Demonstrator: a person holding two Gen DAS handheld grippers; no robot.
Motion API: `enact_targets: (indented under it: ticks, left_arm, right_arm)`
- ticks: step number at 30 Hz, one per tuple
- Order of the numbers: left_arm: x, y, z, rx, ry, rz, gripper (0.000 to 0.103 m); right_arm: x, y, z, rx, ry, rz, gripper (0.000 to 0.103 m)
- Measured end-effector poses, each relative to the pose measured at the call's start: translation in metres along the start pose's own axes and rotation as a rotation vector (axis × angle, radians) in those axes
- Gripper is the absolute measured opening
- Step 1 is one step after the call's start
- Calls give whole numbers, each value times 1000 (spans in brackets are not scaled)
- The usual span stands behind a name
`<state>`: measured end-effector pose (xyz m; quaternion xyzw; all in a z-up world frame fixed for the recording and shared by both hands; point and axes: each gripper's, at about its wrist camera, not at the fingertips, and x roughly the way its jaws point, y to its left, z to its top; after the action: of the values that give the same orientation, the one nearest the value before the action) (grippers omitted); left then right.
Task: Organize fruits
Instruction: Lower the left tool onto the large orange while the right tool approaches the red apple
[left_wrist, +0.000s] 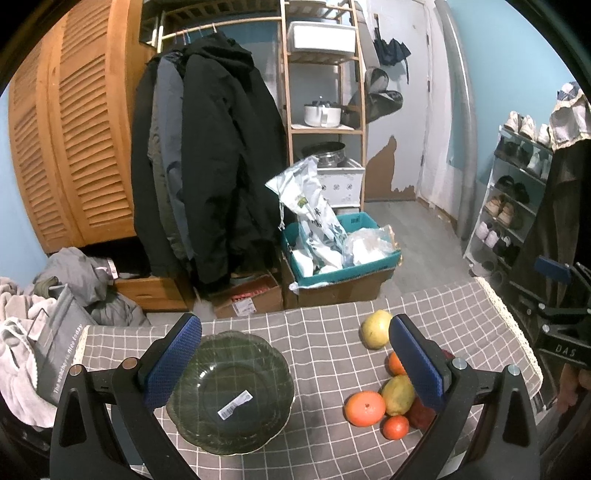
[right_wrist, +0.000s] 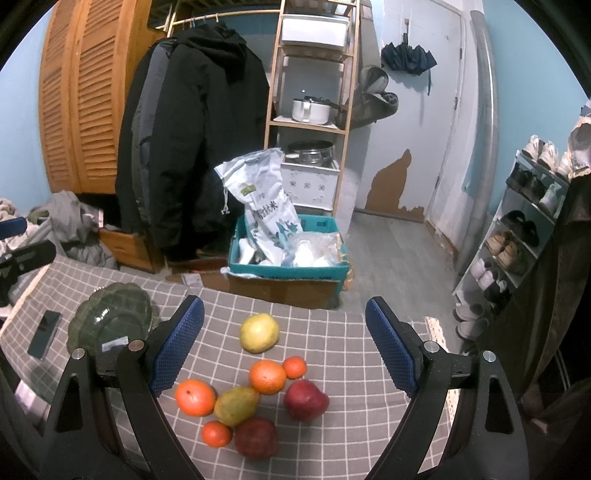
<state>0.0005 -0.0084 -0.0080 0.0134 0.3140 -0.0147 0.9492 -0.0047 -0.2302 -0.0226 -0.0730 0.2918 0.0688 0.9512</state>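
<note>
1. Left gripper (left_wrist: 295, 363): jaws wide apart, nothing between the pads, hanging over the checked tablecloth (left_wrist: 325, 435).
2. Right gripper (right_wrist: 284, 345): jaws also spread wide, gripping nothing, hovering above the fruit pile.
3. Fruit count from the right wrist view, 8 total: 1 yellow-green round fruit (right_wrist: 259, 332), 2 big oranges (right_wrist: 194, 397) (right_wrist: 267, 376), 2 small tangerines (right_wrist: 294, 367) (right_wrist: 217, 434), 1 mango (right_wrist: 236, 405), 2 red apples (right_wrist: 306, 400) (right_wrist: 256, 437).
4. All 8 loose on the cloth, none in a container. 7 bunched up close, mostly touching; yellow-green one a bit apart at the far side.
5. Relative to the right jaws: whole pile sitting between and below the 2 fingers, yellow-green fruit roughly centred in the gap, farther out.
6. Relative to the left jaws: fruit off to the right, partly hidden behind the right-hand finger; only some of it showing there.
7. 1 green glass plate (left_wrist: 231, 391), scalloped rim, just by the left-hand finger in the left wrist view. Nothing in it except 1 white barcode sticker (left_wrist: 234, 404).
8. 1 dark phone (right_wrist: 44, 334) flat on the cloth just left of the plate.
9. Beyond the table, on the floor: 1 teal box (right_wrist: 288, 271) with a printed sack (right_wrist: 264, 206) and plastic bags inside.
</note>
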Motion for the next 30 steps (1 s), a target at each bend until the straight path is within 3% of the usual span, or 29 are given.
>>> enact_targets:
  ticks: [12,30]
  left_arm:
    - [33,-1,-4,-28,133,-50,102]
    - [85,-19,-6,-10,281,-63,102]
  right_arm:
    - [26,-13,-11,23,82,11,87]
    - [72,-28,-32,57,248,7,87]
